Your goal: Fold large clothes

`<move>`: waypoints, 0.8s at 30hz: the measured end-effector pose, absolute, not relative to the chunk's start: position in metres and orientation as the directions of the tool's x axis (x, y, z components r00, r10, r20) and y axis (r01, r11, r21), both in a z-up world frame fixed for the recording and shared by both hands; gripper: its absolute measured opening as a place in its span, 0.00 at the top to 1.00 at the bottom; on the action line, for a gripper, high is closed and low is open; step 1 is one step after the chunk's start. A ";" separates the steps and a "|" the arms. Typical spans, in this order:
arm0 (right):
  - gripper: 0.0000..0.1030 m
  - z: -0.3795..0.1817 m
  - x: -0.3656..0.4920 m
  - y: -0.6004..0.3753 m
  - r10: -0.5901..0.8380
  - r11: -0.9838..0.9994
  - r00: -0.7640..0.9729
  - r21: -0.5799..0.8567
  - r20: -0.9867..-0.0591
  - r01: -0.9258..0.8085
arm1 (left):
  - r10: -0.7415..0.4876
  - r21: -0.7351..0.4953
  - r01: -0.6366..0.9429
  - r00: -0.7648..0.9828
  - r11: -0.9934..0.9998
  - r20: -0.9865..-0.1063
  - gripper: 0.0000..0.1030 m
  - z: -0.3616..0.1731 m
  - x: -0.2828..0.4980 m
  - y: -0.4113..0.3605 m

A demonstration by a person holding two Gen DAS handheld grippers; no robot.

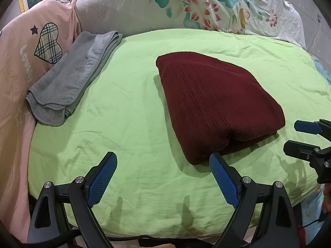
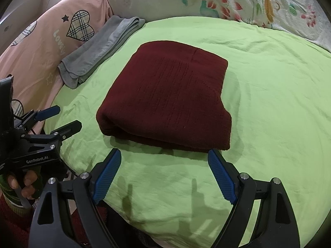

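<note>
Here, in the left wrist view, a lime-green sheet [image 1: 134, 107] is covering the bed, lightly creased. A folded maroon knitted garment [image 1: 217, 103] is lying on it right of centre. A folded grey towel [image 1: 70, 78] is resting at the sheet's left edge against pink bedding with a plaid heart [image 1: 18, 66], and a white floral quilt [image 1: 186, 4] is bunching along the far side. The left gripper [image 1: 163, 161] is hovering released, its right finger just beside the garment's near corner. The right gripper [image 1: 298, 138] is showing at the right edge, jaws apart.

In the right wrist view, the right gripper [image 2: 164, 158] is hanging released near the garment's [image 2: 169, 95] front edge. The left gripper [image 2: 66, 117] is standing empty at left, a hand [image 2: 24, 184] gripping its handle.
</note>
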State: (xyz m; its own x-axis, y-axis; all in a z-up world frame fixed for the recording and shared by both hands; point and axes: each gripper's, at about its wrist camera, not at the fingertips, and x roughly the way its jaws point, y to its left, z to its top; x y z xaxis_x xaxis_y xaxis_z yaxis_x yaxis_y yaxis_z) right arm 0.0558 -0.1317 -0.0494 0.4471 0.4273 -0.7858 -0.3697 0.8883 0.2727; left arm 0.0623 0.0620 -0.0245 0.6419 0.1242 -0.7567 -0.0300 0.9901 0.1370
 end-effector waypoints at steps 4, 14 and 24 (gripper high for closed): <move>0.17 -0.050 0.055 -0.130 0.428 0.887 0.445 0.272 -0.787 -0.372 | 0.125 0.137 -0.031 0.642 0.990 -0.757 0.11 -0.024 0.062 0.062; 0.17 -0.049 0.057 -0.131 0.420 0.891 0.449 0.265 -0.789 -0.368 | 0.118 0.133 -0.026 0.641 0.991 -0.758 0.11 -0.026 0.062 0.060; 0.17 -0.048 0.059 -0.133 0.411 0.895 0.456 0.255 -0.790 -0.366 | 0.117 0.128 -0.029 0.642 0.991 -0.758 0.11 -0.027 0.062 0.060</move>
